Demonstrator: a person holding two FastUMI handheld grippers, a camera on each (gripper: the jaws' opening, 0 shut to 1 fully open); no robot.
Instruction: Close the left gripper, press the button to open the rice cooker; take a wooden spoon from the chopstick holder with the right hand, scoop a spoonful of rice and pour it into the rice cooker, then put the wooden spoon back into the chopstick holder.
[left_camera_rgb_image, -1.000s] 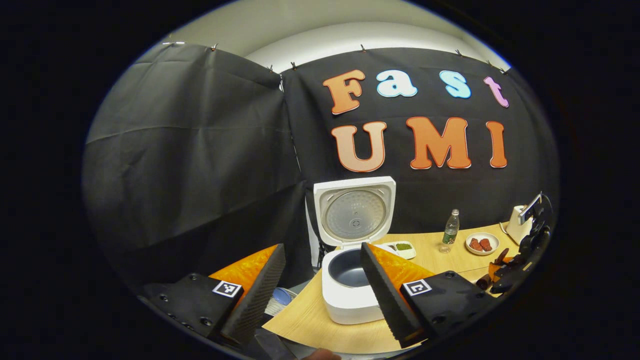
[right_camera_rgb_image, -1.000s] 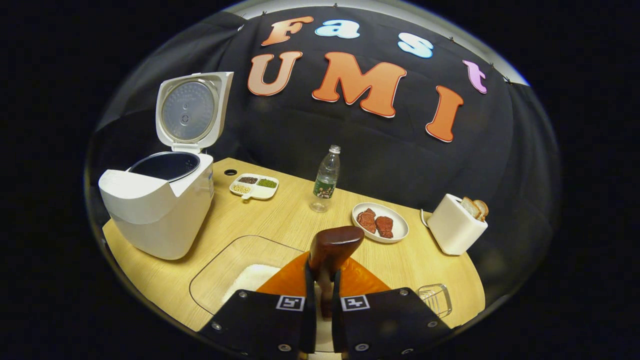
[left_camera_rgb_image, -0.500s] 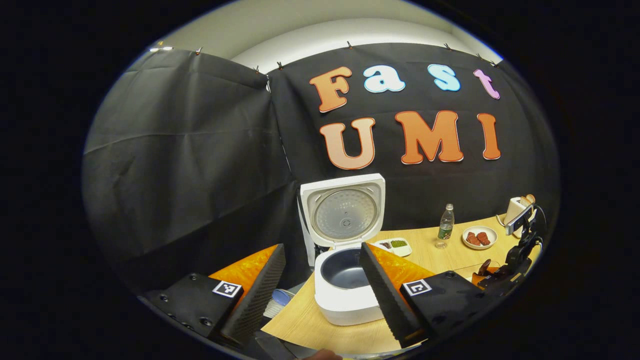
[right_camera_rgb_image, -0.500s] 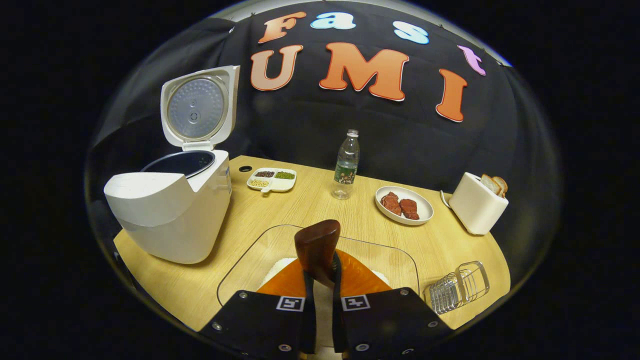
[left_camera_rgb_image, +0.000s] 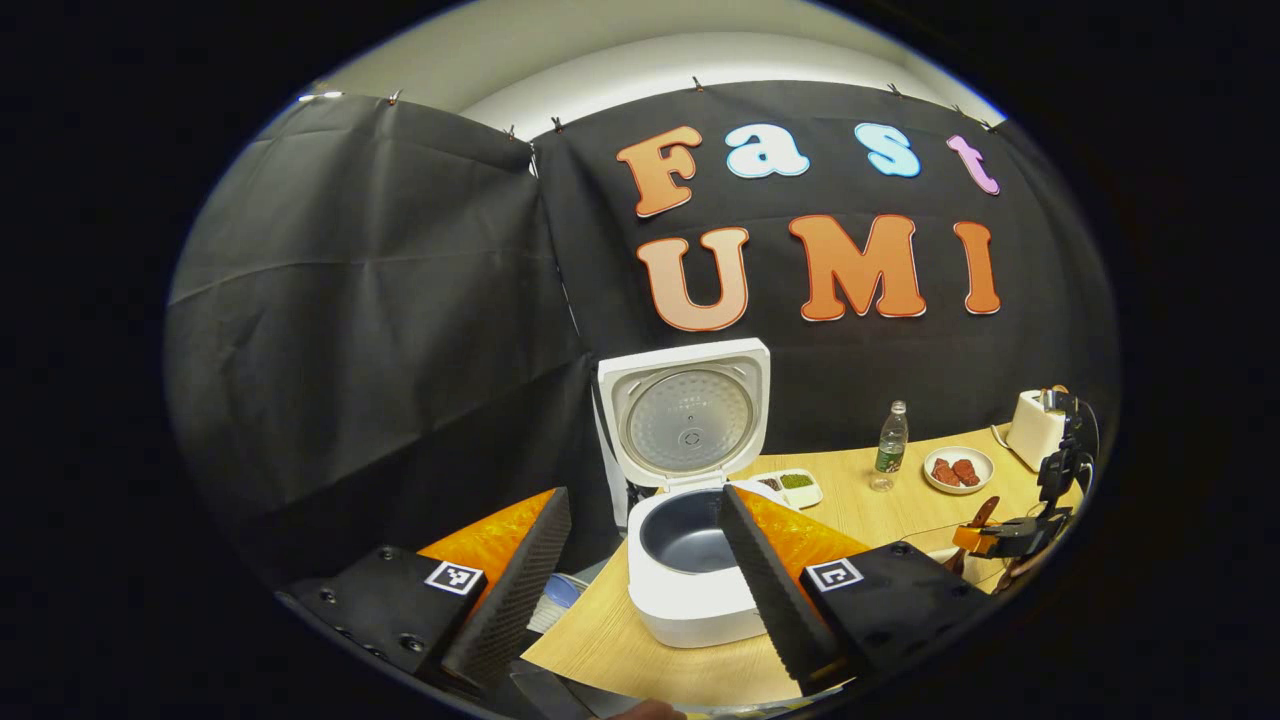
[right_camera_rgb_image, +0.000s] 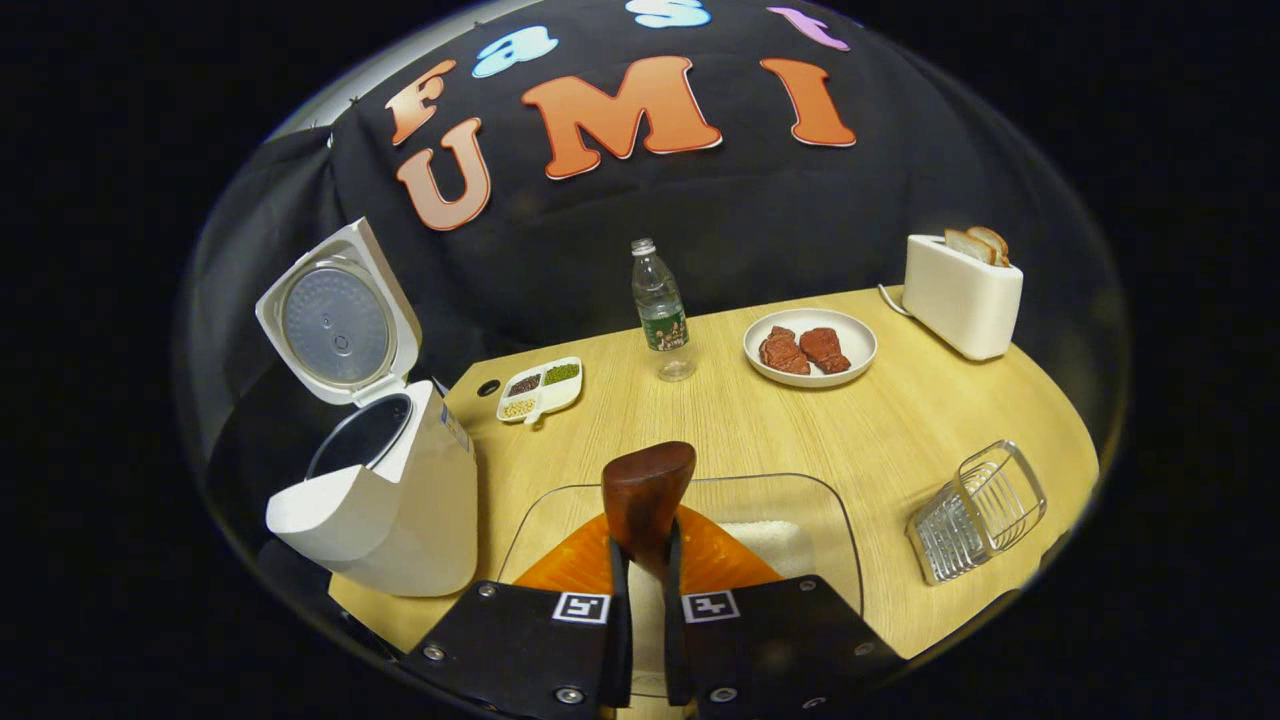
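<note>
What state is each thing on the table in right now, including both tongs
Rice cooker: lid up, inner pot looks empty.
Wooden spoon: clamped in the right tongs, over the rice tray.
Rice tray: holds white rice.
Chopstick holder: tipped on its side, nothing visible in it.
Water bottle: upright, capped.
Toaster: bread in the slots.
Plate: two pieces of meat on it.
Left tongs: open, holding nothing.

Clamped between the right gripper (right_camera_rgb_image: 641, 560) fingers: the wooden spoon (right_camera_rgb_image: 643, 496), bowl end up, above a clear glass dish (right_camera_rgb_image: 830, 520) of white rice (right_camera_rgb_image: 765, 538). Left on the counter (right_camera_rgb_image: 790, 420): rice cooker (right_camera_rgb_image: 385, 500), lid raised, pot dark inside. Right: wire chopstick holder (right_camera_rgb_image: 978, 512), lying tilted. Behind: bottle (right_camera_rgb_image: 660, 310), plate of meat (right_camera_rgb_image: 810, 348), toaster (right_camera_rgb_image: 962, 290), sectioned tray (right_camera_rgb_image: 540, 388).
</note>
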